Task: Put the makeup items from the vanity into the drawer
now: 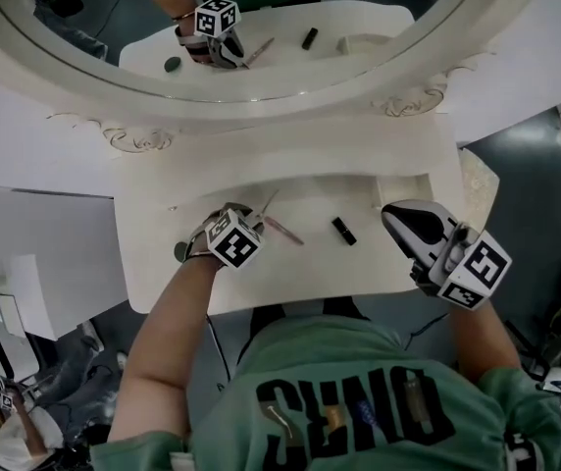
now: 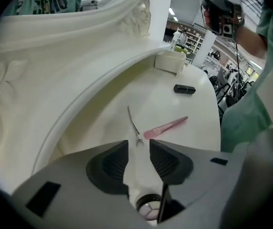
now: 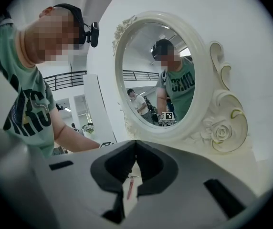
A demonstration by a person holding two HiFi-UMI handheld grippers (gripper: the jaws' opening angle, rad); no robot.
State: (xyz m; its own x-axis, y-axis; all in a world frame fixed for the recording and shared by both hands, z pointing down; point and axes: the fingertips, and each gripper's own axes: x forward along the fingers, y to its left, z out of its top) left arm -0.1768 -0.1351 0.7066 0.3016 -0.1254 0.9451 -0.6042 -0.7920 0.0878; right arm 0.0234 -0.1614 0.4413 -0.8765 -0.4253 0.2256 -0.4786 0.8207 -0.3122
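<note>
Our left claw (image 1: 239, 212) stands wide over the desk (image 1: 153, 273), centre-left, beside a pink brush (image 1: 284, 230) and a thin metal tool (image 1: 266, 202). A black tube (image 1: 343, 231) lies mid-frame; our right claw (image 1: 391, 216), lower right, is pressed together, empty.

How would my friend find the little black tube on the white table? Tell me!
Find the big oval mirror and look at the white vanity top below it. Near the middle, right of the pink brush, lies the black tube. It is short, chunky and dark, while the brush and the thin silver tool beside it are long and skinny.
</note>
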